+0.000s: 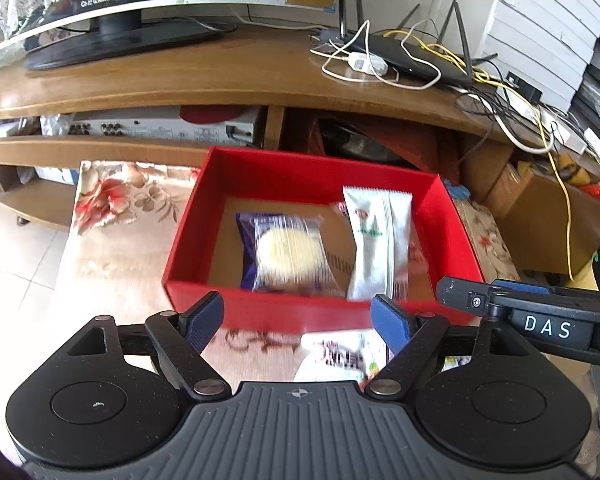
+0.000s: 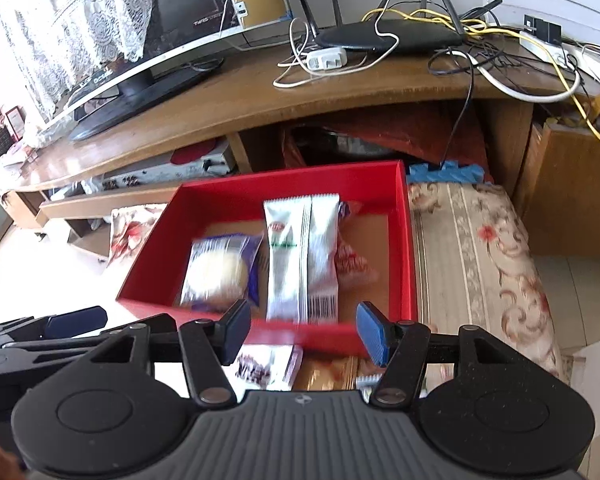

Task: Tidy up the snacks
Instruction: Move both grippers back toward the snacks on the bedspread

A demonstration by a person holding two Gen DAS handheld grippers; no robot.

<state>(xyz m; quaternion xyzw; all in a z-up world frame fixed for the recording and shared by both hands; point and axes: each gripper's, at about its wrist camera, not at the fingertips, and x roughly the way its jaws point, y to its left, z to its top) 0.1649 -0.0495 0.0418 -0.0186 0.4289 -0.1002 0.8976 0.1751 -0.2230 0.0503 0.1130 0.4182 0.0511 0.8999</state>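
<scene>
Judging by the two packets (image 1: 288, 254) laid in the red box (image 1: 300, 176), both empty grippers (image 1: 298, 322) (image 2: 302, 330) were held spread, and another packet (image 1: 336, 354) needed to be picked next.

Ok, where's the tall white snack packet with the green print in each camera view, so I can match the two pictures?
Left wrist view: the white packet stands at the right side of the red box, right of the purple-wrapped cake.
Right wrist view: the white packet sits mid-box, again right of the cake.
Shared landmark: the black router on the wooden stand.
</scene>
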